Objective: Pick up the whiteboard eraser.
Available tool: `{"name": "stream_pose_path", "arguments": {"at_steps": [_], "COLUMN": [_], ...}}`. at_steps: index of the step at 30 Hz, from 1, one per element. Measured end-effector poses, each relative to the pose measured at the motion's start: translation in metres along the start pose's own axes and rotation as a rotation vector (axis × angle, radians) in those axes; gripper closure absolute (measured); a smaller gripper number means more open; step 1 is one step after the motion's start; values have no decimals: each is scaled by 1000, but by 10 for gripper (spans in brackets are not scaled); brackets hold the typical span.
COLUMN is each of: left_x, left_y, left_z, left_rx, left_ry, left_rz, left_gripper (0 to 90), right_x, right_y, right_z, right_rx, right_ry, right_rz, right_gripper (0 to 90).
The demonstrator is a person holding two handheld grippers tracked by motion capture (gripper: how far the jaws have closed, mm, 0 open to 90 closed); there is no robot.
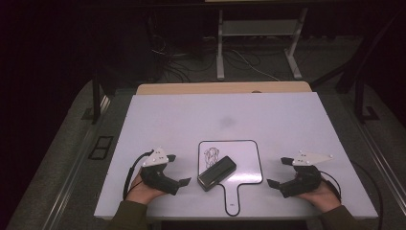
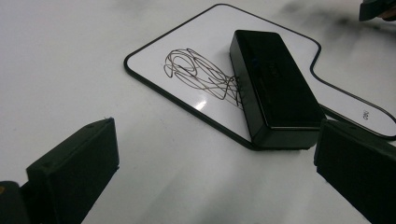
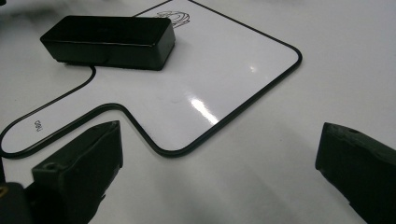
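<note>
A small paddle-shaped whiteboard (image 1: 246, 160) with a black rim lies near the table's front edge, a black scribble (image 1: 211, 154) on its left part. A black block eraser (image 1: 217, 172) lies slanted across the board's lower left, one end over the rim. In the left gripper view the eraser (image 2: 273, 88) sits beside the scribble (image 2: 201, 72). My left gripper (image 1: 176, 170) rests open left of the board, nothing between its jaws. My right gripper (image 1: 279, 171) rests open right of the board, empty too. The right gripper view has the eraser (image 3: 109, 42) beyond the whiteboard (image 3: 210, 84).
The white table top (image 1: 230, 120) stretches bare behind the board, with a faint smudge (image 1: 226, 121) at its middle. A wooden strip (image 1: 225, 87) edges its far side. Desk legs (image 1: 220, 48) and loose cables (image 1: 177, 62) stand on the floor beyond.
</note>
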State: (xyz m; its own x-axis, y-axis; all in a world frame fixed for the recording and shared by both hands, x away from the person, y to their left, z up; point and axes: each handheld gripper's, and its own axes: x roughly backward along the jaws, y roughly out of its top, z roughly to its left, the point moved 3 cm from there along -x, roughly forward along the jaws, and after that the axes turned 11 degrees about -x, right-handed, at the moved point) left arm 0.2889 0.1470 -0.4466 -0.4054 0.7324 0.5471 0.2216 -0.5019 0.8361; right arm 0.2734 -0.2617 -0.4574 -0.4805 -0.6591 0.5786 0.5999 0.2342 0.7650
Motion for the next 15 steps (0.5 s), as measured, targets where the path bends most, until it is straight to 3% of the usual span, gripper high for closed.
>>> {"name": "stream_pose_path", "arguments": {"at_steps": [15], "left_x": [-2], "left_y": [4], "left_z": [3], "left_rx": [26], "left_ry": [10], "left_rz": [1], "left_gripper": [0], "right_x": [1], "right_y": [0], "right_z": [1], "right_rx": [1], "right_ry": [9], "right_rz": [-16], "right_gripper": [0]}}
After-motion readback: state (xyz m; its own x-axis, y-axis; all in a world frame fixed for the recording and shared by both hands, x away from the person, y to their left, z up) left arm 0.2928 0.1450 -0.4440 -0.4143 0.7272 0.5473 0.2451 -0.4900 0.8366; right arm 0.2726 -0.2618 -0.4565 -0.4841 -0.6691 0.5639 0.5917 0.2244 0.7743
